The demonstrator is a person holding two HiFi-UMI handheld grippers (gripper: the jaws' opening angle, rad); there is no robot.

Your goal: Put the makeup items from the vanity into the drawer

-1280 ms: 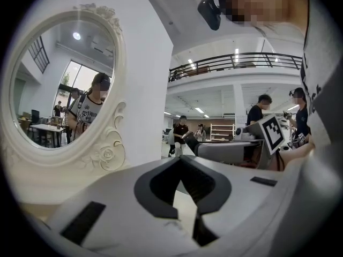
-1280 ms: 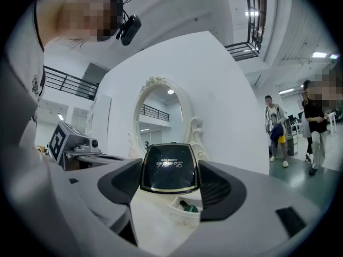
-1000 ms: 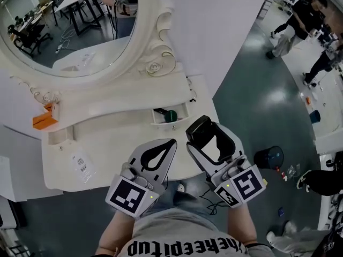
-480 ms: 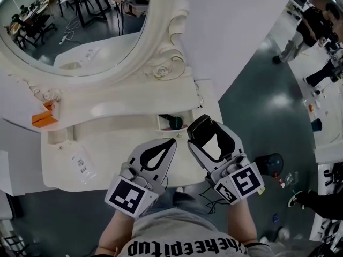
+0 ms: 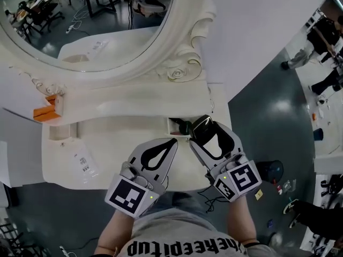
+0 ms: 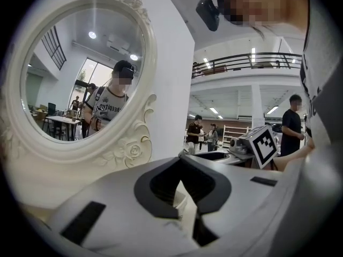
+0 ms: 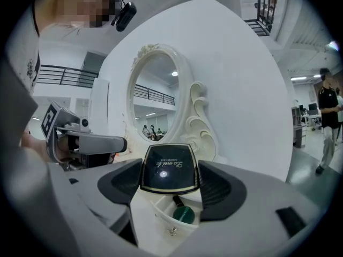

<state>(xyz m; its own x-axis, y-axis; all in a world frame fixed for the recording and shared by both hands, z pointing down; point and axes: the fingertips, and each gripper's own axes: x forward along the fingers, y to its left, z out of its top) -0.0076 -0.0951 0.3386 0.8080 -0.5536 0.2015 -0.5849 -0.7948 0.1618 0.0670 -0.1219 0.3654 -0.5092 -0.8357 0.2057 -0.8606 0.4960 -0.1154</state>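
At frame center the right gripper [image 5: 209,141] is pinching a black compact [image 7: 169,167] by its side edges above the open drawer [image 7: 161,214]. The compact is probably light, rigid and slippery. The left gripper [image 5: 159,155] is hovering closed, empty.

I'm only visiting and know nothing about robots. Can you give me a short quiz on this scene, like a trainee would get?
1. True or false: the left gripper holds a makeup item.
2. What is between the jaws of the right gripper? A) black compact B) comb C) sponge
3. Fill in: the open drawer already holds an item with a ___ cap.
Key: 1 false, jaws shut on nothing; 2 A; 3 green.
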